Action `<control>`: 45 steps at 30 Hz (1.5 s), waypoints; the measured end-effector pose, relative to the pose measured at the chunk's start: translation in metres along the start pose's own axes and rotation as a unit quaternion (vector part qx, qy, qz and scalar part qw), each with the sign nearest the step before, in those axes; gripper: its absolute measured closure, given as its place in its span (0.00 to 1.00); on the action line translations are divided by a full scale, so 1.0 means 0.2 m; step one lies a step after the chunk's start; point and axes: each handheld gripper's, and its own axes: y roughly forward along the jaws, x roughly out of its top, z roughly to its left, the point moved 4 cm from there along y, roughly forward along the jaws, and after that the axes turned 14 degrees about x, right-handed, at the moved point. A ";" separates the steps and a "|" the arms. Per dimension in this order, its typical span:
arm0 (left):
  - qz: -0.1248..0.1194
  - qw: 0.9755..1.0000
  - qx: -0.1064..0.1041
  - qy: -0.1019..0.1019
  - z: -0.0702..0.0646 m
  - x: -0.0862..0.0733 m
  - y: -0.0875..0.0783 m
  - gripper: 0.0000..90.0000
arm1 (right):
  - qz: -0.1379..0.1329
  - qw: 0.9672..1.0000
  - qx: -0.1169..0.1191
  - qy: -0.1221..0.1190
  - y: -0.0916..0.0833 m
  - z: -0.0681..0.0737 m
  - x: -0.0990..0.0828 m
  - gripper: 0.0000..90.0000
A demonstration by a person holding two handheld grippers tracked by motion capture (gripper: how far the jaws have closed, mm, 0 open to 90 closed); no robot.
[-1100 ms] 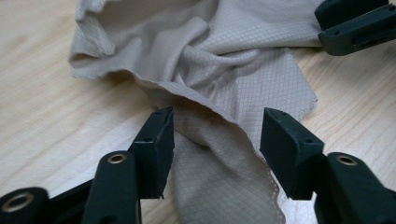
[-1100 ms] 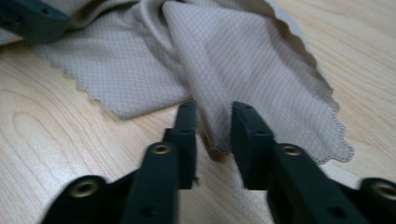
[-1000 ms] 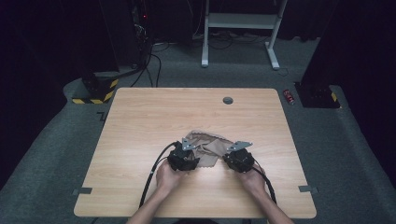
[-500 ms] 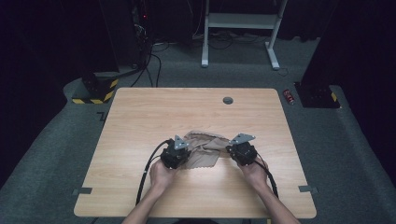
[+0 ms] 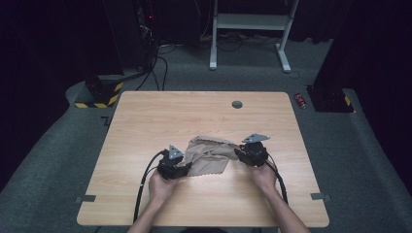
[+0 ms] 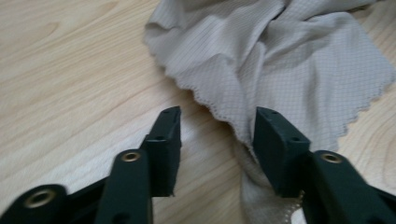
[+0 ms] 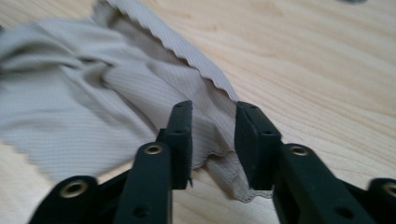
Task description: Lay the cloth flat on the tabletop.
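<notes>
A crumpled beige cloth (image 5: 209,155) with a scalloped edge lies on the wooden table (image 5: 194,111), between my two grippers. My left gripper (image 5: 187,167) sits at the cloth's left edge. Its jaws have just been opening and stand wide (image 6: 217,123); the cloth (image 6: 289,60) runs along the inner side of its right jaw, and bare wood shows in most of the gap. At the cloth's right end is my right gripper (image 5: 239,153), whose jaws have also just been opening (image 7: 213,119). A corner of the cloth (image 7: 70,107) lies loose between them, unpinched.
A round grommet (image 5: 237,104) is set in the table's far side. On the carpet beyond stand a white desk frame (image 5: 248,22), a yellow-and-black striped base (image 5: 99,99) and a small red can (image 5: 301,101). Cables trail from both grippers toward the near edge.
Both hands have drawn apart, the left one going farther left and nearer. The cloth between them is pulled out wider than a second ago.
</notes>
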 end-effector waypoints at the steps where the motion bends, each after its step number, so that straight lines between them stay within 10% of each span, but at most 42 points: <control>1: 0.000 1.000 0.000 0.000 0.00 0.00 0.00 0.53 | -0.005 1.000 0.002 0.000 -0.01 0.01 0.00 0.70; 11: -0.019 0.999 0.024 -0.014 0.02 -0.06 0.00 0.43 | 0.042 0.998 0.030 -0.048 0.04 0.18 -0.09 0.73; 20: -0.017 0.999 0.030 -0.021 0.01 -0.06 0.00 0.41 | 0.029 0.999 0.030 0.004 0.13 0.14 -0.06 0.72; 29: -0.017 0.999 0.029 -0.022 0.01 -0.06 0.00 0.40 | 0.054 0.998 0.021 -0.006 0.19 0.14 -0.04 0.86; 31: -0.017 0.999 0.029 -0.021 0.01 -0.06 0.00 0.40 | 0.071 0.997 0.019 -0.017 0.19 0.16 -0.03 0.98; 45: -0.016 0.999 0.028 -0.020 0.01 -0.06 0.00 0.39 | 0.032 0.997 0.040 -0.062 0.14 0.30 0.24 0.99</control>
